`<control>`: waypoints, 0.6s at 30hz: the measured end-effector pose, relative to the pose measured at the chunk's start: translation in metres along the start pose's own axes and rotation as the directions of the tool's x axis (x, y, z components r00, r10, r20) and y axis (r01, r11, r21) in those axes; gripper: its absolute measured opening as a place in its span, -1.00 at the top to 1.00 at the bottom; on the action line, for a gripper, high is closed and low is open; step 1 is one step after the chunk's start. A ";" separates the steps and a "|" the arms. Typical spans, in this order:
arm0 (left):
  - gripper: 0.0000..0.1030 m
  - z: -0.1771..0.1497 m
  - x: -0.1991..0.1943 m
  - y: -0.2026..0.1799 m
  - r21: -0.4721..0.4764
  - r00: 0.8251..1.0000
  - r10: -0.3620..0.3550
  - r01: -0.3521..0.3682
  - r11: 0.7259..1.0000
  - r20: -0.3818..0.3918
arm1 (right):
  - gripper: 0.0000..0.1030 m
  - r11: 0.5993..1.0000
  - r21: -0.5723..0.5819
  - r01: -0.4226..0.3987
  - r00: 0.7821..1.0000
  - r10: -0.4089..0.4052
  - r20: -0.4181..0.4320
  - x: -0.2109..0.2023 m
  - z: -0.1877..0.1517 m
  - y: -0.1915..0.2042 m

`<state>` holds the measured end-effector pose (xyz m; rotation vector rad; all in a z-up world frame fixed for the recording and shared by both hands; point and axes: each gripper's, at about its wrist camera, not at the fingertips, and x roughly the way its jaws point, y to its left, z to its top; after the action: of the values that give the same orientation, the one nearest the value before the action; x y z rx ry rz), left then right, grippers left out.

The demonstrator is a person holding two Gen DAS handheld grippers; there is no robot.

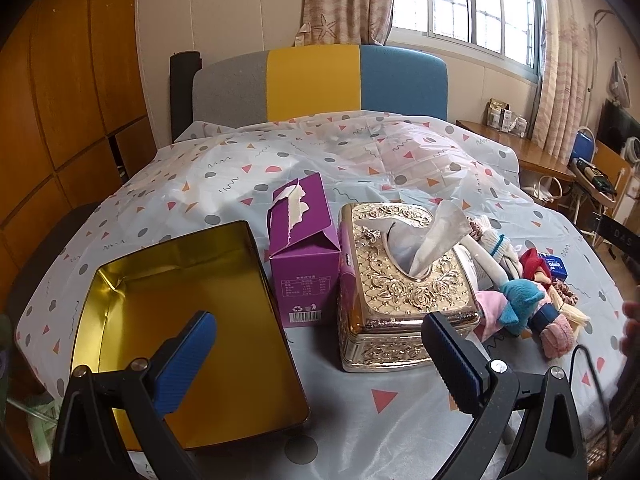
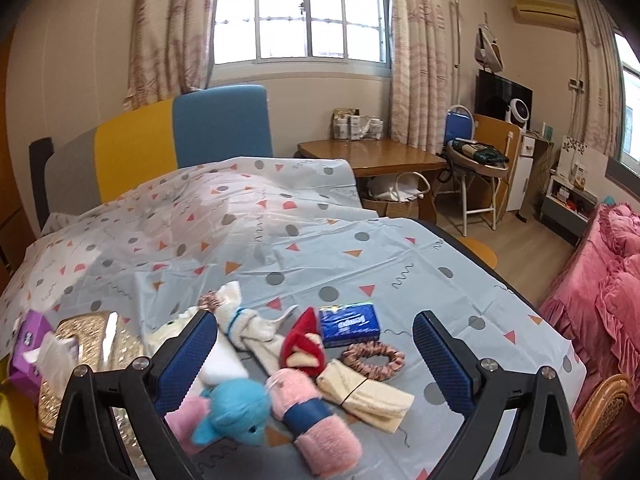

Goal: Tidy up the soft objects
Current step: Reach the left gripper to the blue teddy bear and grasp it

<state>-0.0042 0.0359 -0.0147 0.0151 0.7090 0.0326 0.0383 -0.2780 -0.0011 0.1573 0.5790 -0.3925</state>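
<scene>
A heap of soft things lies on the patterned cover: a blue plush animal [image 2: 234, 410], a rolled pink towel [image 2: 316, 420] with a blue band, a red plush piece [image 2: 302, 342], a cream folded cloth [image 2: 366, 394], white socks [image 2: 244, 322] and a pink scrunchie [image 2: 374, 360]. My right gripper [image 2: 316, 356] hangs open just above this heap, nothing between its fingers. An empty gold-lined tin [image 1: 180, 312] sits at the left. My left gripper [image 1: 320, 356] is open, one finger over the tin and the other in front of the gold tissue box [image 1: 404, 280].
A purple carton [image 1: 302, 240] stands between tin and tissue box. A blue tissue pack [image 2: 348, 326] lies behind the heap. Beyond the bed stand a wooden desk [image 2: 372, 156], a chair [image 2: 476, 176] and a pink bedspread [image 2: 600, 288] at right. A hand [image 1: 632, 316] shows at the right edge.
</scene>
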 end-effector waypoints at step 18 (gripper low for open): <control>-1.00 -0.006 0.007 -0.013 0.034 0.999 -0.045 0.046 0.998 -0.026 | -0.95 0.957 0.290 -0.009 0.990 0.049 -0.131 0.051 -0.020 -0.065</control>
<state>-0.0022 0.0235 -0.0241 0.0321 0.7346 -0.0234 0.0409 -0.3482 -0.0488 0.4768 0.6521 -0.4393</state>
